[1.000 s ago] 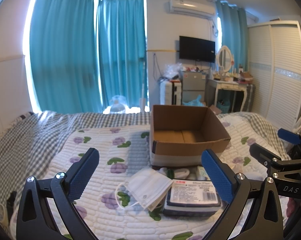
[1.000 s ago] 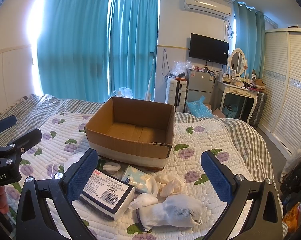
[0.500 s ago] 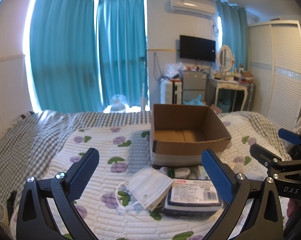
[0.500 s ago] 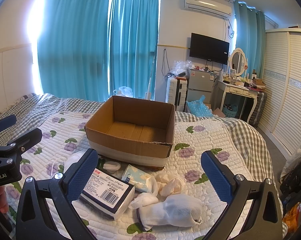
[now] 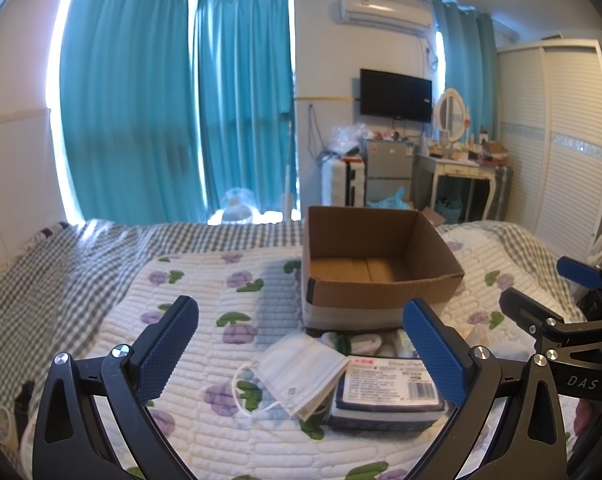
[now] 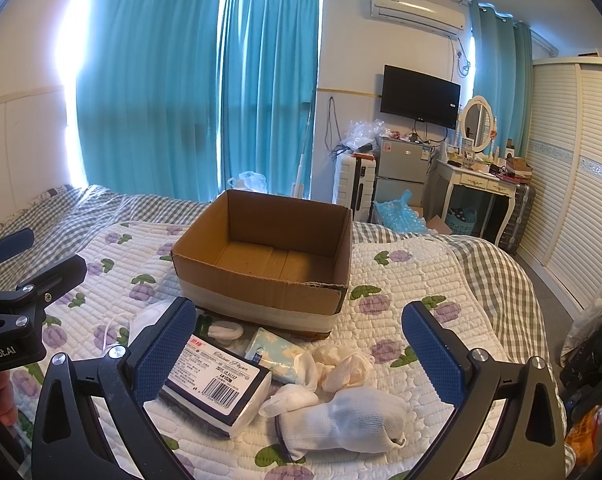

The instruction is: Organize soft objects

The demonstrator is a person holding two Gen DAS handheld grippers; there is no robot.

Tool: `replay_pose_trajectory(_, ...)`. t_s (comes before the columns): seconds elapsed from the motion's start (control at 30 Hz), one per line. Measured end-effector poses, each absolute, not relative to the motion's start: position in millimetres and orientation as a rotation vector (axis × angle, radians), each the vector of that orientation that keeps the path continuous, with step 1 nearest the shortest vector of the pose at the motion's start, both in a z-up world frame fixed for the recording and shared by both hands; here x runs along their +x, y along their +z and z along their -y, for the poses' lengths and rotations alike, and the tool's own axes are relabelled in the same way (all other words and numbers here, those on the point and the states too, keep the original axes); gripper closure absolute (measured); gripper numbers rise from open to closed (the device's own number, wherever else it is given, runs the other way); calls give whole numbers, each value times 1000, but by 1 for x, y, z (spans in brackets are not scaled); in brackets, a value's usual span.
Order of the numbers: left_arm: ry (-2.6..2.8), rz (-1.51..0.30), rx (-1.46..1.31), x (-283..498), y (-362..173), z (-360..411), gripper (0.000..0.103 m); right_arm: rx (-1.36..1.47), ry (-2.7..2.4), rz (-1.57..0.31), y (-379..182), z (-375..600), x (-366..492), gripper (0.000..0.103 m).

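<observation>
An open, empty cardboard box (image 5: 377,268) (image 6: 269,264) stands on the bed. In front of it lie a white face mask (image 5: 301,372), a wrapped tissue pack (image 5: 385,388) (image 6: 217,384), a light blue packet (image 6: 275,354), white rolled socks (image 6: 341,420) and pale crumpled cloth (image 6: 347,366). My left gripper (image 5: 301,344) is open and empty above the mask and tissue pack. My right gripper (image 6: 299,344) is open and empty above the packet and socks.
The bed has a white quilt with purple flowers (image 5: 221,320) over a grey checked sheet (image 5: 41,280). Teal curtains (image 5: 173,120), a small fridge (image 6: 401,172), a dressing table (image 6: 481,184) and a white wardrobe (image 6: 581,184) stand beyond the bed.
</observation>
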State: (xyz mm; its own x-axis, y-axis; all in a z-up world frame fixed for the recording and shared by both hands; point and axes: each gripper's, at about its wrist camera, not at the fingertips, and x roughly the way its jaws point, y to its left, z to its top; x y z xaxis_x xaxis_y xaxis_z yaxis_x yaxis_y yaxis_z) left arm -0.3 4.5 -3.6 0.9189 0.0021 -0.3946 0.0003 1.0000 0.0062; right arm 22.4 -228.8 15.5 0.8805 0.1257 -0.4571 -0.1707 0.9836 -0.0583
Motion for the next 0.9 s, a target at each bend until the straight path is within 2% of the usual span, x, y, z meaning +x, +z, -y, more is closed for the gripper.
replay_pose_trajectory(0.63, 4, -384, 5, -9, 2, -6, 0, -124, 150, -453, 17, 227, 13, 0)
replay_pose_trajectory(0.9, -1, -402, 33, -25, 7, 11, 0, -189, 110, -570, 18, 262, 10, 0)
